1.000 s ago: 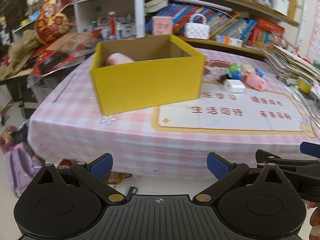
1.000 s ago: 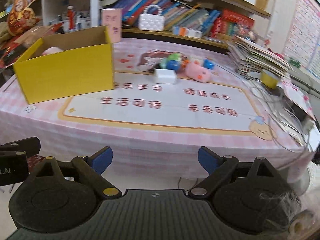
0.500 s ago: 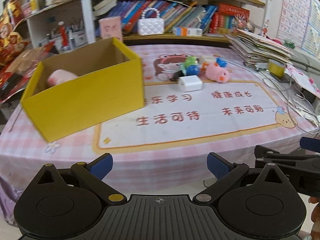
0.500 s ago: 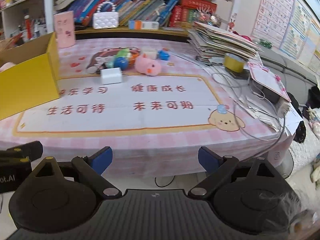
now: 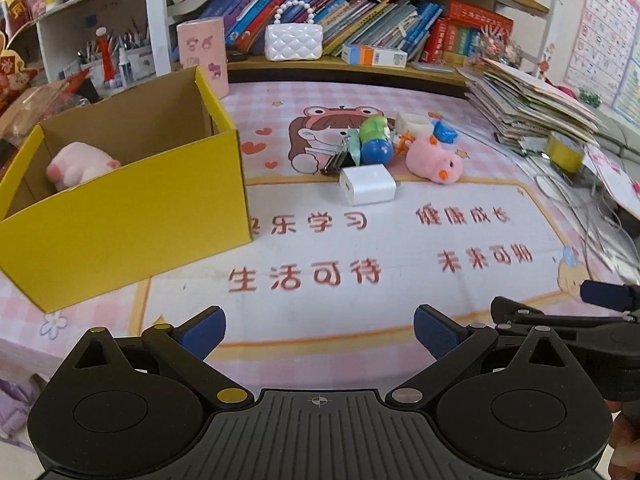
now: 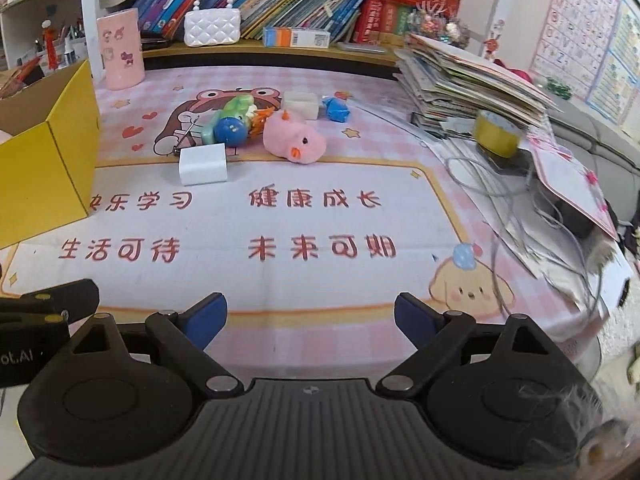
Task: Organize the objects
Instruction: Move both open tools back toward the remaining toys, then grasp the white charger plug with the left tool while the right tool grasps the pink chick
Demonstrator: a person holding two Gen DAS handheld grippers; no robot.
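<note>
A yellow cardboard box [image 5: 128,216] stands open on the table's left with a pink plush [image 5: 80,164] inside; its corner shows in the right wrist view [image 6: 48,168]. A pile of small things lies mid-table: a white charger block [image 5: 368,184] [image 6: 203,166], a pink plush pig [image 5: 434,160] [image 6: 294,142], a green and blue toy [image 5: 374,140] [image 6: 232,124], a black binder clip [image 5: 336,160], a blue toy [image 6: 335,109] and a white block [image 6: 300,104]. My left gripper [image 5: 320,330] and right gripper [image 6: 310,314] are both open and empty over the table's near edge.
A stack of books and papers [image 6: 460,80], a yellow tape roll [image 6: 496,136] and loose cables [image 6: 520,216] crowd the table's right side. A pink cup [image 6: 120,54] and white handbag [image 6: 212,26] stand at the back by the bookshelf. The printed mat [image 6: 280,220] lies ahead.
Both grippers have swung right and moved closer over the table. The box has shifted left in view and the toy pile now sits ahead. Both grippers stayed open.
</note>
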